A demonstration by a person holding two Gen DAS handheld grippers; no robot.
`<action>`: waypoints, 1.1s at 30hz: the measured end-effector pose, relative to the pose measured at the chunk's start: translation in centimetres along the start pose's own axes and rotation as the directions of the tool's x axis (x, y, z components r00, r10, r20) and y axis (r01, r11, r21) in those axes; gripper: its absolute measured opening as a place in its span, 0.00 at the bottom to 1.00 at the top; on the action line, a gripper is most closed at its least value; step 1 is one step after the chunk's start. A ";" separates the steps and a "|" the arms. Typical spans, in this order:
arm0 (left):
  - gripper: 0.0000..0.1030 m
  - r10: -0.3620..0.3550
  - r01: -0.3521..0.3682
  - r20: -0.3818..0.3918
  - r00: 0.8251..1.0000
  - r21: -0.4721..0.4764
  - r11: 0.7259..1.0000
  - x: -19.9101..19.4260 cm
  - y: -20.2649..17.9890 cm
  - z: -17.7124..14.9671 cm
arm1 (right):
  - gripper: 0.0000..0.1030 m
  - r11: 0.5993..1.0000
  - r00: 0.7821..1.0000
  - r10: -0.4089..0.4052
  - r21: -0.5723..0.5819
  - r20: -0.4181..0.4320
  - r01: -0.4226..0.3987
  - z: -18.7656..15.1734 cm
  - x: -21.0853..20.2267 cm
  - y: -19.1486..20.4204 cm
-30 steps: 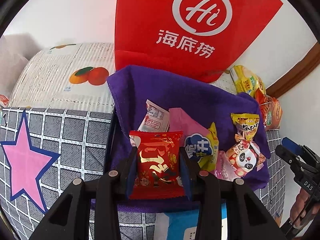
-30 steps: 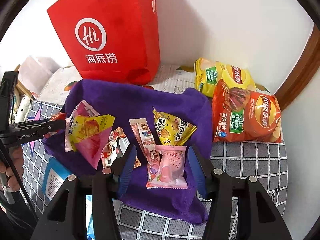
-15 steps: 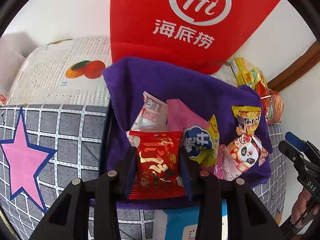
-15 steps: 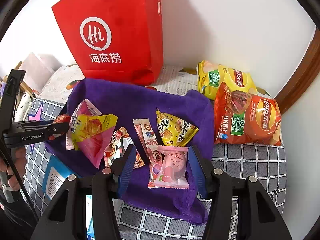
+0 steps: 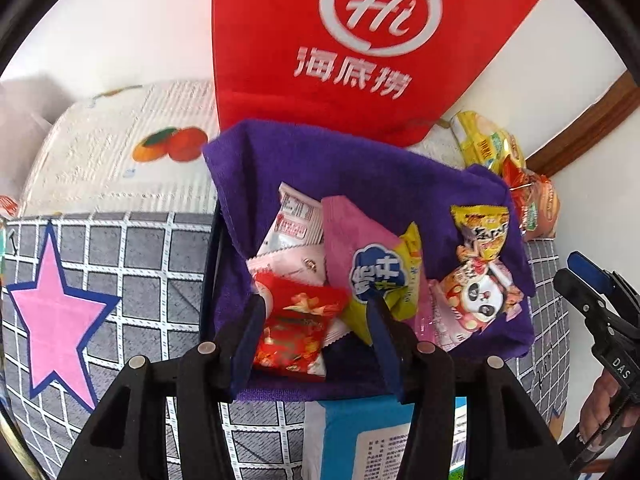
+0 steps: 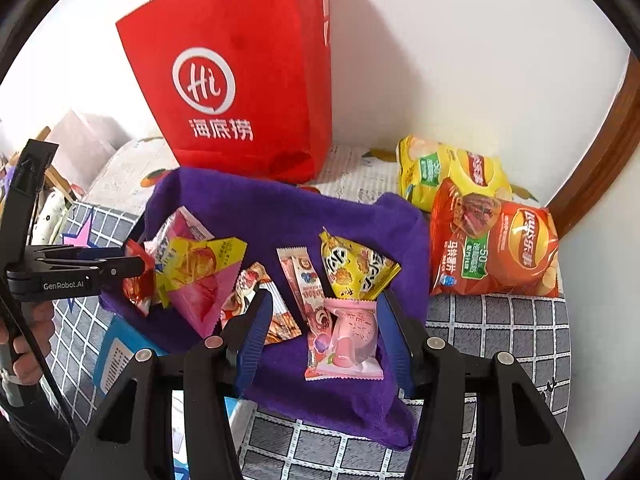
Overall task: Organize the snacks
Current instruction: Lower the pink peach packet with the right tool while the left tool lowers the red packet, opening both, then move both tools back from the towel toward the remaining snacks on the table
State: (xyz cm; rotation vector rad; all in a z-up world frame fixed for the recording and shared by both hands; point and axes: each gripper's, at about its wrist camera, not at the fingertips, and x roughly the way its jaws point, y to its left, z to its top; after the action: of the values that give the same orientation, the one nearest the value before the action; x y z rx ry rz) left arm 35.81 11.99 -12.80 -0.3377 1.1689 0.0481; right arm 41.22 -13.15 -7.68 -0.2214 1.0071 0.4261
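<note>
Left claw (image 5: 316,320), now spread and releasing the red packet (image 5: 296,328) onto the towel (image 5: 360,168) for sorting; right claw (image 6: 326,332) wide open, empty.

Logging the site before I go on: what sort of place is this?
Probably a home bedroom. The snacks lie on a purple towel over a grid-print bedspread against a white wall, with a red shopping bag behind.

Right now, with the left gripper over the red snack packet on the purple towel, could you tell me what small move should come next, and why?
Probably draw the left gripper back a little. Its fingers stand apart, and the red snack packet lies tilted between them on the purple towel, touching only the left finger, so it looks released. The right gripper is open around the pink snack packet.
</note>
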 end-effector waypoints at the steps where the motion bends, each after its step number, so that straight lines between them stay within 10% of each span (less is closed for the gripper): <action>1: 0.50 -0.005 0.005 0.011 1.000 0.009 1.000 -0.5 -0.2 0.0 | 0.52 1.000 1.000 -0.008 0.001 0.011 0.008 0.0 -0.3 0.1; 10: 0.57 -0.052 0.048 0.089 0.995 0.051 0.998 -3.9 -1.5 -0.4 | 0.52 0.999 0.991 -0.028 0.039 0.127 0.023 -2.1 -4.6 1.3; 25: 0.62 -0.148 0.110 0.192 0.970 0.193 0.975 -11.7 -5.5 -5.1 | 0.48 0.978 0.994 0.096 0.184 0.041 -0.102 -17.9 -7.2 3.6; 33: 0.62 -0.129 0.103 0.144 0.981 0.177 0.979 -11.4 -3.0 -11.0 | 0.48 0.985 0.999 0.017 0.170 0.027 -0.022 -22.5 -7.7 5.1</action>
State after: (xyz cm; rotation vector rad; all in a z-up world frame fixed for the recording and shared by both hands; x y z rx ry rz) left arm 22.13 7.60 -5.53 -0.2471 0.9899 -0.1247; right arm 18.14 -18.82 -12.79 -0.0522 1.0157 0.3573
